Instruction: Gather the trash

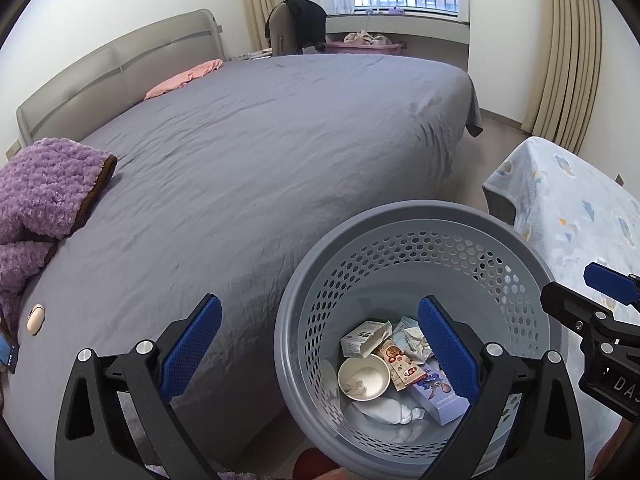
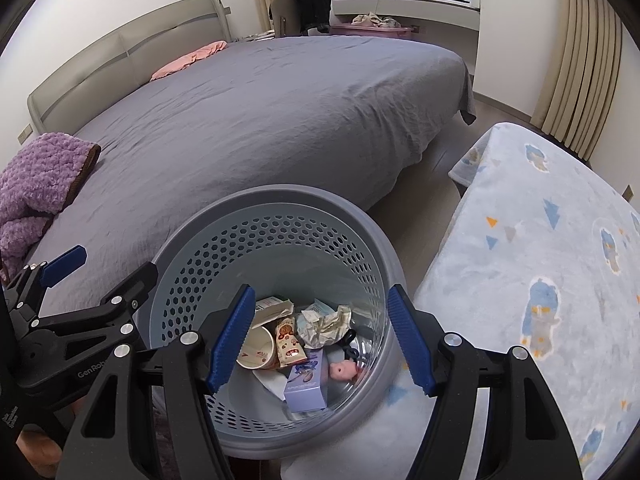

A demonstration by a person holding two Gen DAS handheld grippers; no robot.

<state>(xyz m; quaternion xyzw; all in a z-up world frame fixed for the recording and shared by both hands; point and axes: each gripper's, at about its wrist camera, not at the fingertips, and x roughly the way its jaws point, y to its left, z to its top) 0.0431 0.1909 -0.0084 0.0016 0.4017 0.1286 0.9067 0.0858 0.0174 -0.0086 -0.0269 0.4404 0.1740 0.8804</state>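
Observation:
A grey perforated bin point(image 1: 420, 216) stands on the floor between the bed and a small table; it also shows in the right wrist view point(image 2: 280, 196). Inside lie a paper cup point(image 1: 363, 377), a small white box point(image 1: 362, 338), a snack wrapper point(image 1: 400, 362), a purple box point(image 2: 306, 386), crumpled paper point(image 2: 326, 326) and a pink piece point(image 2: 342, 371). My left gripper point(image 1: 320, 354) is open and empty, above the bin's left rim. My right gripper point(image 2: 322, 344) is open and empty, over the bin's mouth. Each gripper shows at the edge of the other's view.
A large bed with a grey sheet point(image 1: 260, 152) fills the left, with a purple blanket point(image 1: 44, 188) and a pink pillow point(image 1: 184, 78) on it. A small table under a light blue cloth point(image 2: 540, 260) stands right of the bin. A small round white object point(image 1: 35, 319) lies on the bed's near edge.

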